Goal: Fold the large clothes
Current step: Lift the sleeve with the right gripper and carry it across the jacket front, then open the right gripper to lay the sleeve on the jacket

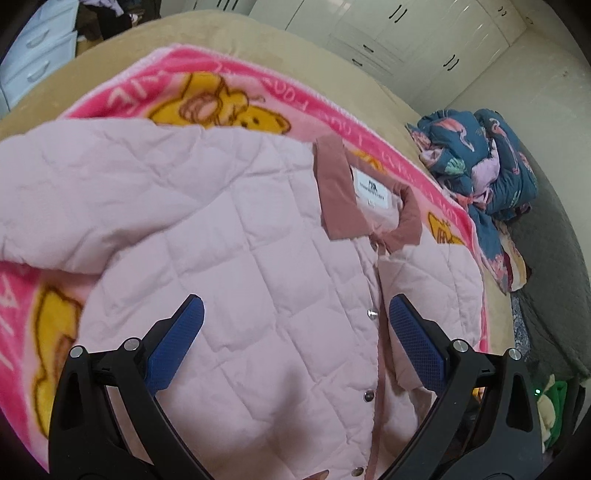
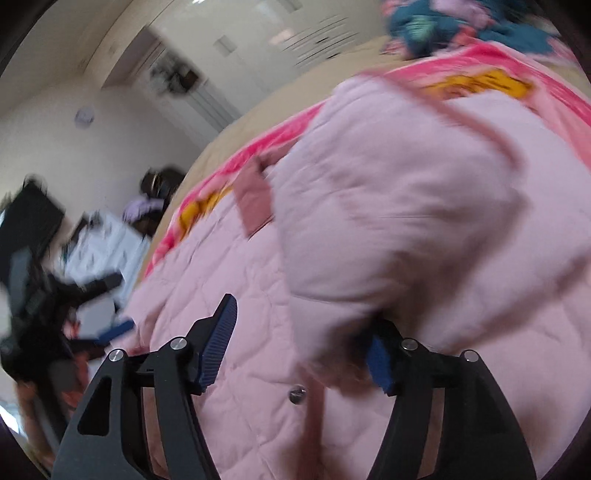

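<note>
pale pink quilted jacket [image 1: 221, 229], dusty-rose collar [image 1: 332, 184]

The jacket's white neck label [image 1: 372, 186] and the pink blanket [image 1: 258, 79] carry lettering (none legible).

I am working in a home bedroom: a bed under a tan cover [image 1: 295, 55], a pink cartoon-bear blanket [image 1: 258, 96], white built-in wardrobes [image 1: 424, 33], pale blue drawers [image 1: 37, 66] and a heap of patterned bedding [image 1: 491, 158].
</note>
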### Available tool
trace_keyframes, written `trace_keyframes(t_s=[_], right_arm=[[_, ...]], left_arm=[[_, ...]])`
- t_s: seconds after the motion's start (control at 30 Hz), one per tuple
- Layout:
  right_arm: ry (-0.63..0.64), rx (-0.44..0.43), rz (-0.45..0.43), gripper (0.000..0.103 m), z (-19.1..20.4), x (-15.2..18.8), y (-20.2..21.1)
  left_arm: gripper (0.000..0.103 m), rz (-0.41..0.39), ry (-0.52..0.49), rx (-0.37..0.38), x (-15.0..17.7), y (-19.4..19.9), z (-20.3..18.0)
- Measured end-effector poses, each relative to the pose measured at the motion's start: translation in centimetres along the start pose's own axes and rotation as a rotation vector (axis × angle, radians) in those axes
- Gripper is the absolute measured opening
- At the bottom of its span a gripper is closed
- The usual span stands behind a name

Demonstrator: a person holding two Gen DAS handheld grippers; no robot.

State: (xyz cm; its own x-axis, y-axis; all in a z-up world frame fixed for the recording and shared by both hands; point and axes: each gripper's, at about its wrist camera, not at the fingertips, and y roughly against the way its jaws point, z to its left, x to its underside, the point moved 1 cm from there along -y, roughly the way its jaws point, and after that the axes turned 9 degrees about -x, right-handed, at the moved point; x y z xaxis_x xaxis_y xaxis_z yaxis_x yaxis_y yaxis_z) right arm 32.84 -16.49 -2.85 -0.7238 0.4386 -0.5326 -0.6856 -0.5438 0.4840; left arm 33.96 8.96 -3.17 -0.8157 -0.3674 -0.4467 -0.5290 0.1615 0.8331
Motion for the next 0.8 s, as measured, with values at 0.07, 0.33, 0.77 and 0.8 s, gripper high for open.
trace_keyframes(t_s=[0.07,0.33,0.77,0.8], right_arm=[[-0.017,0.01,-0.063,0.07,-0.5,-0.4,1.3],[0.239,-0.045,-0.053,0.028,3.5,-1.1,0.7],[0.479,-0.072,0.152,0.027,8.6,2.5,-4.8],[0.497,-0.068,0.167,0.028,8.9,3.0,-5.2]], left_arm=[[0.094,0.011,0.002,0.011,0.2,-0.3,-0.1],[0.094,0.0,0.05,0.101,0.1,1.0,0.2],[0.094,-0.004,0.149,0.258,-0.7,1.9,1.5],[0.094,0.004,0.158,0.266,-0.7,1.7,1.7]])
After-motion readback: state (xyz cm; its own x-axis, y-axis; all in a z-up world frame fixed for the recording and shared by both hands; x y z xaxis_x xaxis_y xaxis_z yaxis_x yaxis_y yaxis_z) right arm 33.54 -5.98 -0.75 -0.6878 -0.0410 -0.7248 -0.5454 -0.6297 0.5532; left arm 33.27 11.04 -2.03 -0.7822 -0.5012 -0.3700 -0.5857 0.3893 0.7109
